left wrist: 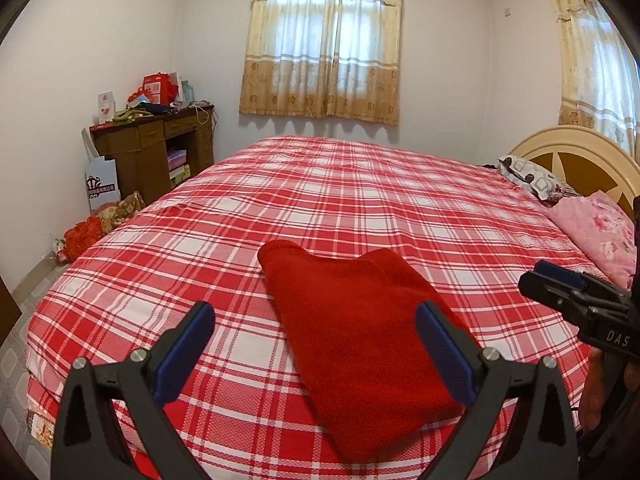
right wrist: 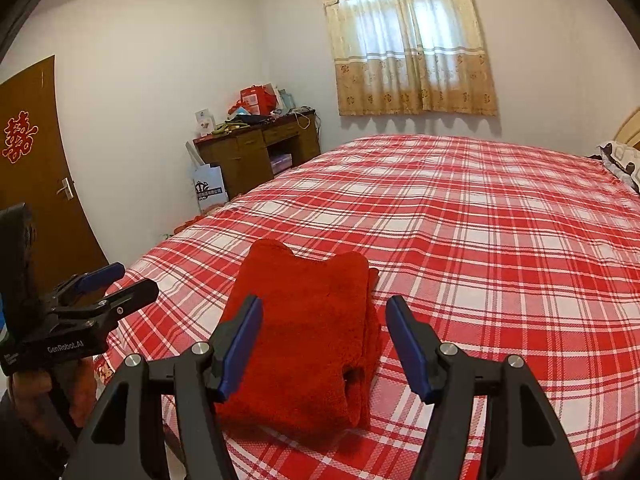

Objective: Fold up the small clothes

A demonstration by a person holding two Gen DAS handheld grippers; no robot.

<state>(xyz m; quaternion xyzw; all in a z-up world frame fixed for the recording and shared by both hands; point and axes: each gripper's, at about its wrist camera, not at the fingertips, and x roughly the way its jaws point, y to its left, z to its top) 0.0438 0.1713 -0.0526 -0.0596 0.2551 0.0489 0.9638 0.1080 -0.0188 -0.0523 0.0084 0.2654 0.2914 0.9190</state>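
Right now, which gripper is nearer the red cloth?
Roughly level. The left gripper hovers open beside the red cloth's left edge; the right gripper hovers open above its right edge.

Soft daylight comes through the curtained window [left wrist: 324, 52] [right wrist: 408, 36], which glows nearly washed out, and lights the room evenly and brightly. Below the window, the curtain hem casts a scalloped shadow on the wall. Both fisheye views bend straight lines away from the window, with dark vignetted corners and slight softness throughout.
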